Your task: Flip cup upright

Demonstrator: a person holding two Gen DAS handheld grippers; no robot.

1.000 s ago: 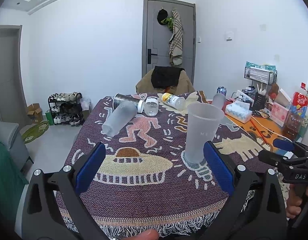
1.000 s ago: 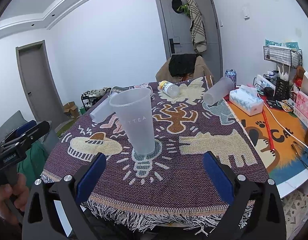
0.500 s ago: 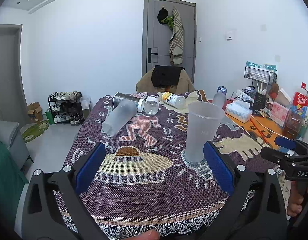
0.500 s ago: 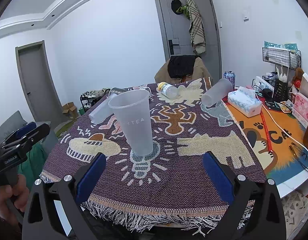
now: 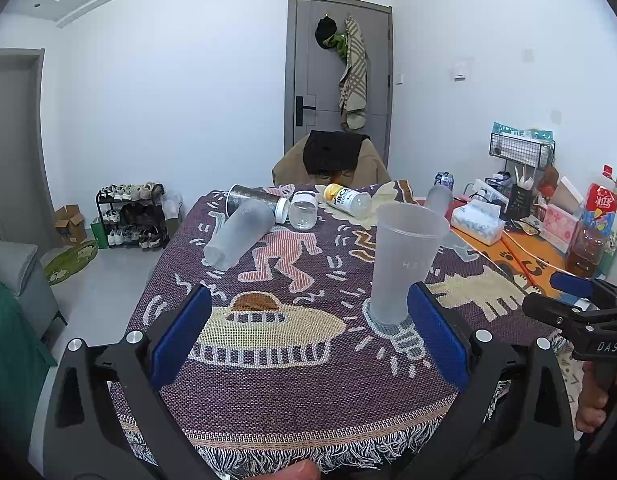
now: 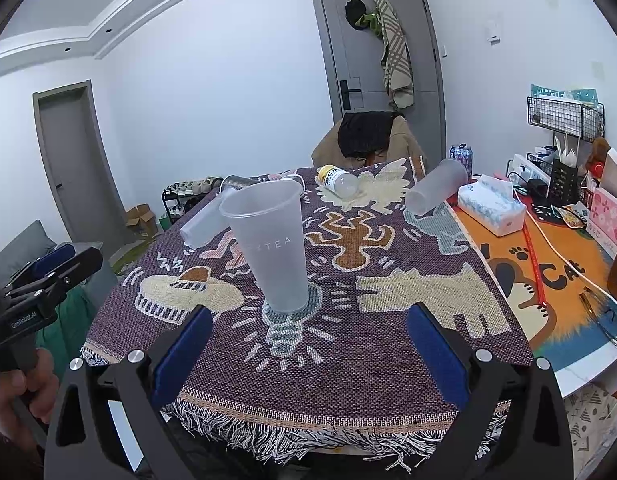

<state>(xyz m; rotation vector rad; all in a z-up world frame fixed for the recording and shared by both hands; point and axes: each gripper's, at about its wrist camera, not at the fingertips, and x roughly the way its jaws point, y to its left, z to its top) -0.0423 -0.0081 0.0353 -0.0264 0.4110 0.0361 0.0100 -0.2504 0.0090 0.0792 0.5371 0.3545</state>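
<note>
A frosted plastic cup (image 5: 402, 262) stands upright, mouth up, on the light-bulb figure of the patterned cloth; it also shows in the right wrist view (image 6: 274, 248). My left gripper (image 5: 308, 336) is open and empty, near the table's front edge, with the cup just beyond its right finger. My right gripper (image 6: 308, 340) is open and empty, with the cup ahead of its left finger. A second frosted cup (image 5: 238, 234) lies on its side at the far left. A third cup (image 6: 436, 192) lies on its side at the far right.
A glittery can (image 5: 252, 198), a small clear jar (image 5: 303, 210) and a yellow-capped bottle (image 5: 346, 199) lie at the far end. A tissue box (image 6: 490, 210), cables and a wire rack (image 6: 564, 114) fill the orange mat on the right. A chair (image 6: 372, 140) stands behind.
Both grippers have drawn back slightly from the table; the upright cup has not moved. Nothing was gripped or released.
</note>
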